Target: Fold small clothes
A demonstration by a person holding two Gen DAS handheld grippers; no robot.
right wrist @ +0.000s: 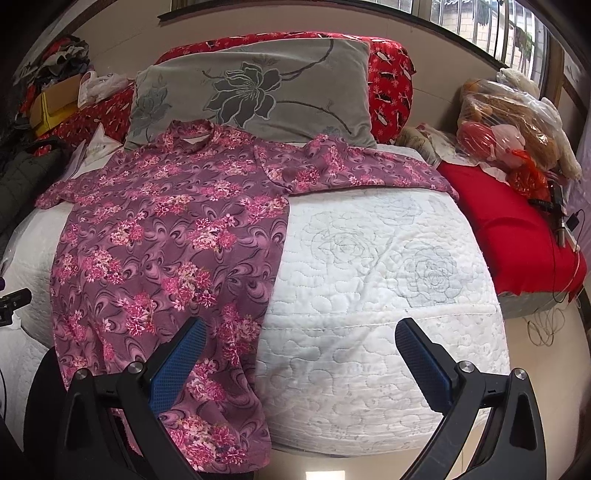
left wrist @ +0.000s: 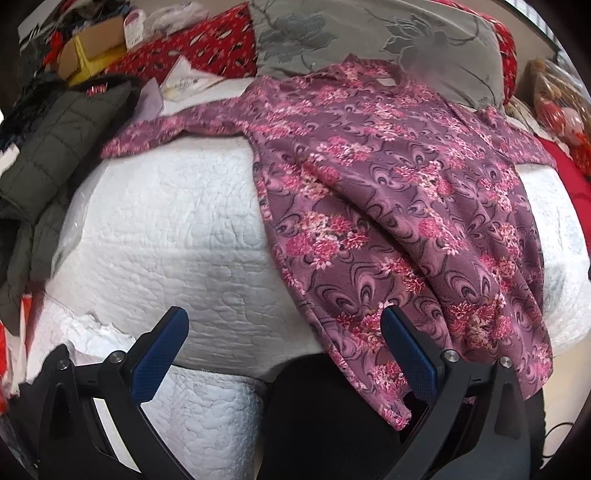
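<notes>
Floral purple-pink shirt (right wrist: 166, 236) lies spread flat on the white quilted bedspread (right wrist: 369, 277), collar toward the grey flower-print pillow (right wrist: 258, 99), hem hanging over the near edge of the bed. One sleeve stretches out sideways toward the red blanket (right wrist: 517, 229), the other toward the dark green padded jacket (left wrist: 44, 155) on the opposite side. Fabric has loose wrinkles down the body, no fold in it yet.

Left gripper (left wrist: 284, 354): jaws wide apart, empty. Blue pads (left wrist: 162, 358) visible; one finger sits over bare bedspread, the other over the shirt's hem edge; can't tell whether it touches the cloth.

Right gripper (right wrist: 301, 360): jaws wide apart, empty. One finger overlaps the shirt's lower side edge in view, the other over bare bedspread; contact unclear here too.

Surroundings: red patterned bedding (right wrist: 391, 81) behind the pillow, cardboard boxes and clutter (right wrist: 55, 99) in the far corner, plastic-wrapped plush toys (right wrist: 509, 122) beside the red blanket, barred window (right wrist: 480, 22) above, loose cables (right wrist: 546, 325) on the floor by the bed
</notes>
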